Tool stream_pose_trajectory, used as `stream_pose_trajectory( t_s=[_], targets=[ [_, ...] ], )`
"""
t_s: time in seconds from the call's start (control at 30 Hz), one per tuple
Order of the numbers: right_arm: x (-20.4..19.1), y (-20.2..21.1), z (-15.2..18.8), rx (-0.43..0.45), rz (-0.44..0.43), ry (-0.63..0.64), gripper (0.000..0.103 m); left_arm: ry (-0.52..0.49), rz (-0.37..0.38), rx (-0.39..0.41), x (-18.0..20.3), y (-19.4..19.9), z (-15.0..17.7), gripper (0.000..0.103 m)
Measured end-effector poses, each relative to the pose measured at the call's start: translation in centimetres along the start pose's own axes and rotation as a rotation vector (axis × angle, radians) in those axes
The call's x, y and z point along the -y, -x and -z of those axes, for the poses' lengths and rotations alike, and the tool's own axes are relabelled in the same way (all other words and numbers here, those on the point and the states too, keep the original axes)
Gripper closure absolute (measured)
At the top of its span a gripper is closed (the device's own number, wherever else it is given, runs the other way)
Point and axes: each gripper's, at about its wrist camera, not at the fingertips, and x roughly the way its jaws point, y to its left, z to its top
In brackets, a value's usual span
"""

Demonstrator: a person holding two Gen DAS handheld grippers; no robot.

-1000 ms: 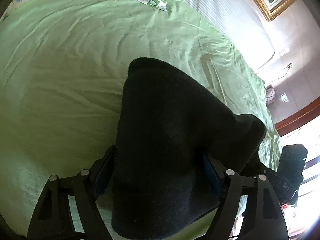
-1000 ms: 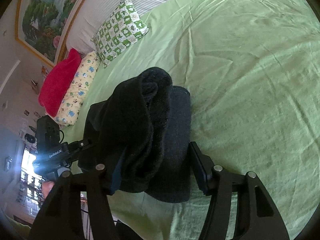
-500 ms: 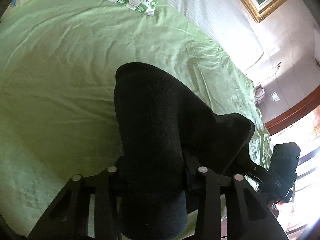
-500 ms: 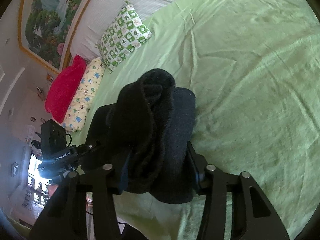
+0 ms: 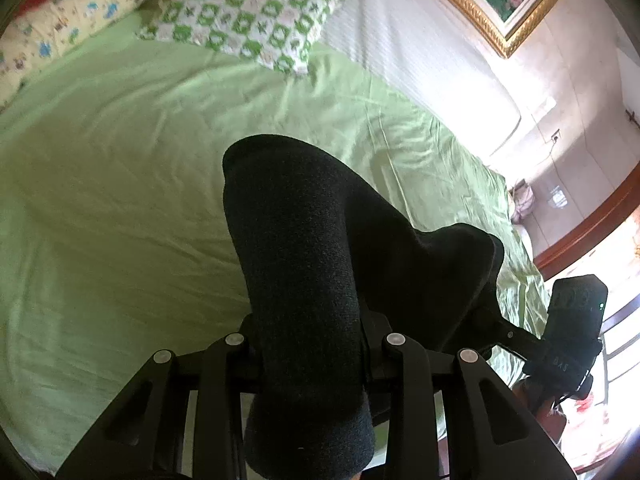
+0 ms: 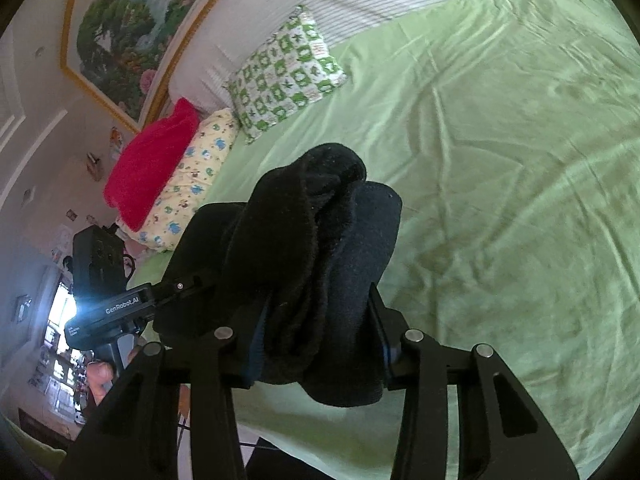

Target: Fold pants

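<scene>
The black fleece pants (image 5: 316,264) are folded into a thick bundle held up over the green bed sheet (image 5: 112,208). My left gripper (image 5: 310,340) is shut on one end of the bundle. My right gripper (image 6: 316,336) is shut on the other end, where the layered folds of the pants (image 6: 316,240) bulge up between its fingers. The fingertips of both grippers are hidden by the cloth. The right gripper shows in the left wrist view (image 5: 568,332), and the left gripper shows in the right wrist view (image 6: 108,308).
A green-and-white patterned pillow (image 6: 288,76), a yellow pillow (image 6: 192,184) and a red pillow (image 6: 152,160) lie at the head of the bed by the white headboard (image 5: 420,40). A framed painting (image 6: 132,32) hangs above. The bed's edge lies beneath my grippers.
Both grippers closed from open onto the pants bundle and have lifted it; both views have tilted up, showing more of the pillows and headboard.
</scene>
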Motion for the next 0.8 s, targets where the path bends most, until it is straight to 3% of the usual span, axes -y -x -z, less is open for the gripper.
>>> stream_pose_trajectory(
  t_s=[0.3, 0.8],
  targets=[
    [-3.7, -3.6, -2.6, -0.029, -0.046, 0.085, 0.058, 0.054, -0.052, 0.067, -3.0, 2.5, -1.9, 0.071],
    [-5.9, -9.2, -6.2, -0.066, -0.073, 0.129, 0.058, 0.103, -0.124, 0.101, -6.3, 2.2, -5.1, 0.071]
  ],
)
